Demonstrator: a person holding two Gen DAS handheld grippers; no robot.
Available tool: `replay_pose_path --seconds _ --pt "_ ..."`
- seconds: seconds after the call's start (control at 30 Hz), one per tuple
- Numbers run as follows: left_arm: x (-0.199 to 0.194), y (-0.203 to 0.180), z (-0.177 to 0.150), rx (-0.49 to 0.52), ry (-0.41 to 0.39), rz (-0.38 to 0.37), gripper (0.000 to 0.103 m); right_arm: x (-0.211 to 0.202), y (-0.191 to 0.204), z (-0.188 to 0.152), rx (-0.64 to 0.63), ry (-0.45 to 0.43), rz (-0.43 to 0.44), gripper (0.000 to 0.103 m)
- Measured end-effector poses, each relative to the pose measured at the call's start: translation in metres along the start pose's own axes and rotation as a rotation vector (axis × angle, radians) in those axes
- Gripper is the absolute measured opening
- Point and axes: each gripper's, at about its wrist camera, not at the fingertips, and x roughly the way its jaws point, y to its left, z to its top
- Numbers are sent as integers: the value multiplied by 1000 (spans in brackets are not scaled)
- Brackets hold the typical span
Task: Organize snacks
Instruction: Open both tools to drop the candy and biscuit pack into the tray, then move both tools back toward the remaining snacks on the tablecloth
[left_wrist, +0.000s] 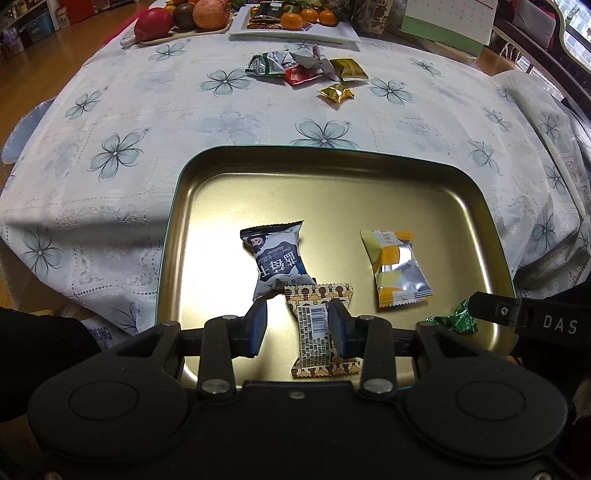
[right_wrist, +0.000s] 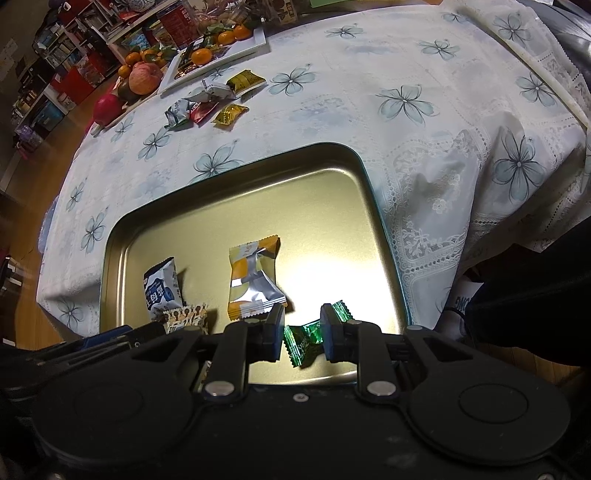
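Gold tray (left_wrist: 332, 192); both claws steeply down.

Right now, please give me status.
Left tongs open over patterned snack in tray. Right tongs shut on green candy. Nothing blocking.

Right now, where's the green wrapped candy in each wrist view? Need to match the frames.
Left wrist: green candy at lower right, by the gold tray's near right corner, partly behind the right gripper's black finger.
Right wrist: green candy at bottom centre, clamped in the right gripper over the tray.
Shared landmark: the orange-and-silver packet in the tray, just beyond the candy in both views.
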Motion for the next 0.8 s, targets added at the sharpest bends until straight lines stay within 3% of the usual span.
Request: replay_pose_path --seconds 0.23,0.47,0.8 --pt "1 4 4 -41 -23 7 46 5 1 1 2 6 15 25" --pt "-1 16 15 -111 -95 12 46 8 7 8 14 -15 48 27" --pt "12 41 42 -227 -49 43 46 8 29 33 -61 -94 44 27"
